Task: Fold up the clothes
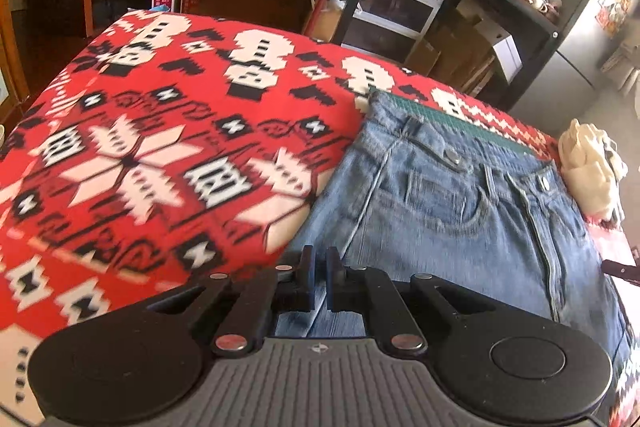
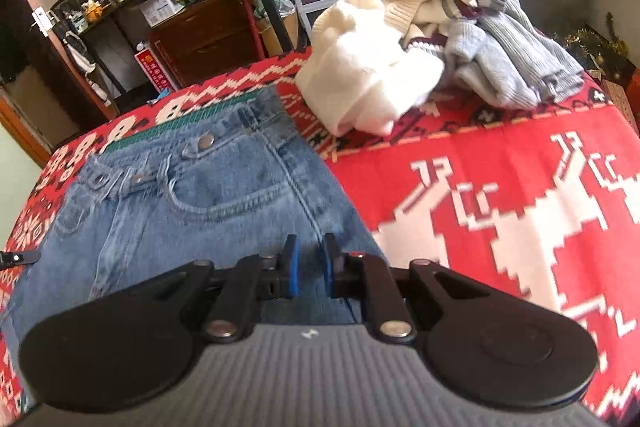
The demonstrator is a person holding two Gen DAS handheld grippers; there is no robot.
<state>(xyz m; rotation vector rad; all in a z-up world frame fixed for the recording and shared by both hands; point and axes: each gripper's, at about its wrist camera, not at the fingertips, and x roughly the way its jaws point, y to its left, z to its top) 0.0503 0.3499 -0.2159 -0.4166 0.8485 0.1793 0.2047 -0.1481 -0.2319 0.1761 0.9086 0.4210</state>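
Jeans: while they lie flat w/ waistband at the far end, the jeans point(image 1: 460, 203) spread straight ahead of both hand-held grippers on the red patterned blanket point(image 1: 160, 131); front side up, button and pocket showing.
Fold state: legs run back under the cameras, out of view; can't tell if any fold is made. Judged: early stage, waist section still lies open and flat.
Left hand-held gripper point(image 1: 319, 281): over the jeans' left edge, near side; jaws narrowly apart, a slit of denim visible between them. Looks to be nipping or about to nip fabric; can't tell for sure.
Right hand-held gripper point(image 2: 307, 267): over the jeans' right edge, near side; jaws a bit wider apart, denim seen in the gap, nothing clearly clamped.
Sweater pile: cream knit point(image 2: 372, 79) and grey ribbed knit point(image 2: 516, 67) w/ maroon stripes, heaped ahead and to the right of the right hand-held gripper, just beyond the waistband corner. Unfolded, crumpled.
Left to do (judged): fold jeans, then both knits; most of the task remains.
Surface: blanket covers it fully; left half ahead of left hand-held gripper bare of clothes.
Room beyond: shelves, drawers, boxes; not involved.
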